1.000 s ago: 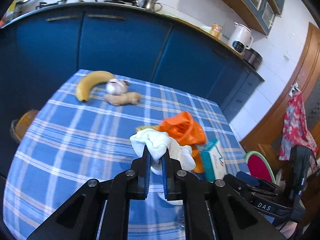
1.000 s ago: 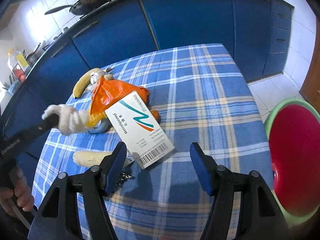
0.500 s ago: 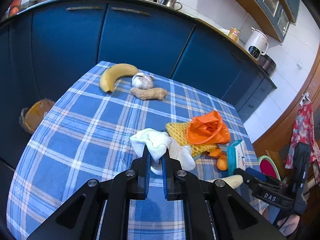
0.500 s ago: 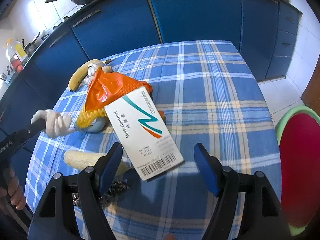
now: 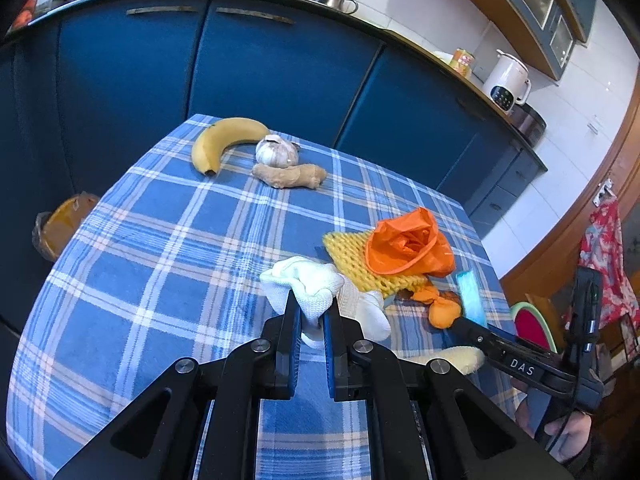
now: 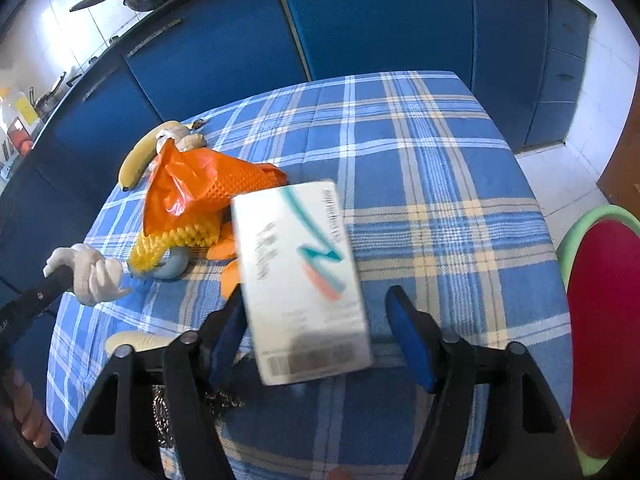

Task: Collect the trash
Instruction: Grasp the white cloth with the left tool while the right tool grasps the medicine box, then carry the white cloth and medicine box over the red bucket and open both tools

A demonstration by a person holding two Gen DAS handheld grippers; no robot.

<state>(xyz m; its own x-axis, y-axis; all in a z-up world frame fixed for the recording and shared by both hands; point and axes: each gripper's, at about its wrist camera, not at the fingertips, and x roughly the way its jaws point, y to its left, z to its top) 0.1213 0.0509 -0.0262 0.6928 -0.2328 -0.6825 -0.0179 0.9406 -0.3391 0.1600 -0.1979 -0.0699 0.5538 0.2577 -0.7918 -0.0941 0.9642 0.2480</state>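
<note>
Trash crowds your counter [image 6: 420, 160]: left tongs [image 5: 311, 312] pinch the white glove [image 5: 316, 288]; right tongs [image 6: 316, 316], closing, straddle the medicine box [image 6: 300, 280], orange bag [image 6: 180, 184] just behind.

Trash cluster [image 5: 400, 256] crowds right edge; tablecloth [image 5: 168, 264] left-centre open; banana [image 5: 224, 138] far.

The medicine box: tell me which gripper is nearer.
Right. The right gripper straddles the medicine box, jaws just closing; the left gripper pinches a white cloth apart.

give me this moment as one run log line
left claw: shut on white cloth | right claw: closing around medicine box, far pad apart | orange bag: on table
</note>
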